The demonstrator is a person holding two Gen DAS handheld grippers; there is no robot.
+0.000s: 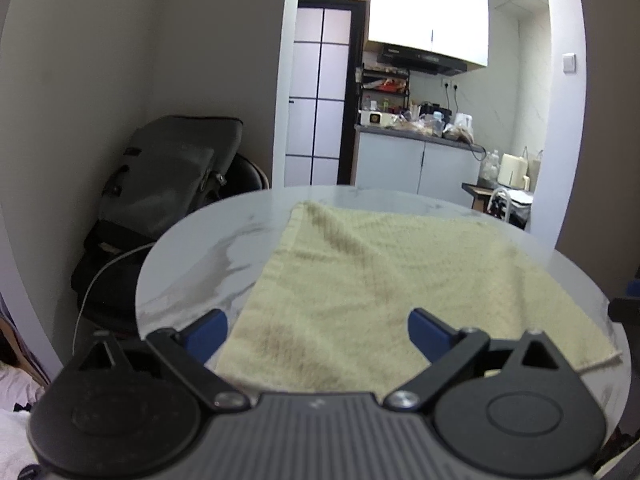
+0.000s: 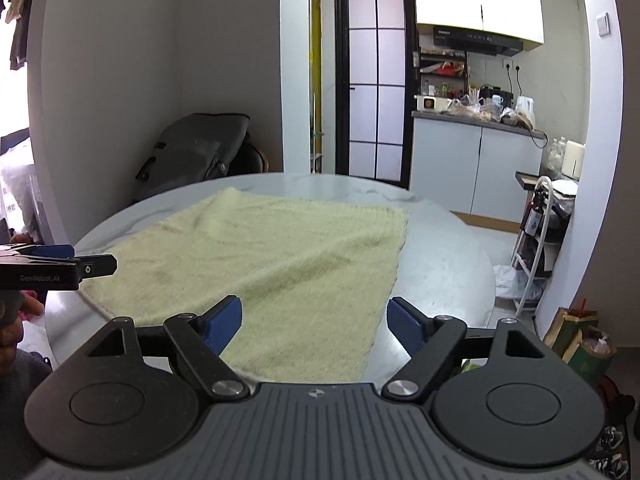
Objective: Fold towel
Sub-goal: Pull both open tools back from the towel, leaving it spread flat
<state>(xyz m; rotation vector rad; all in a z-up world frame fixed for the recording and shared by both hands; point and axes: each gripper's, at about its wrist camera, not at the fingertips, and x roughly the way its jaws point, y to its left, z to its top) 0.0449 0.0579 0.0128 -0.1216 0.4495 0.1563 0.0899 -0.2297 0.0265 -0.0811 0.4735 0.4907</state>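
Pale yellow towel (image 1: pixel 384 280) spread flat on a round marble-patterned table (image 1: pixel 208 248), seen from both tongs. Left gripper (image 1: pixel 318 330): jaws spread wide, blue pads (image 1: pixel 208 334) well apart, nothing held between them; the near left corner of the towel lies ahead of and below the gap, its left edge running forward just inside the left-hand pad. No pad can be seen pressing on the cloth. Right gripper (image 2: pixel 314 322): jaws likewise wide apart and empty, blue pads (image 2: pixel 224 322) clear of each other; the towel's near right corner lies below the gap, its right edge passing forward between the two pads, with bare tabletop under the right-hand pad. From the right wrist view, the left gripper appears side-on at the far left, level with the towel's near left corner. Beyond the table: a grey bag (image 1: pixel 172 172) on a chair ahead to the left, a glazed door (image 2: pixel 376 84) straight ahead, a cluttered kitchen counter (image 2: pixel 476 120) ahead to the right.
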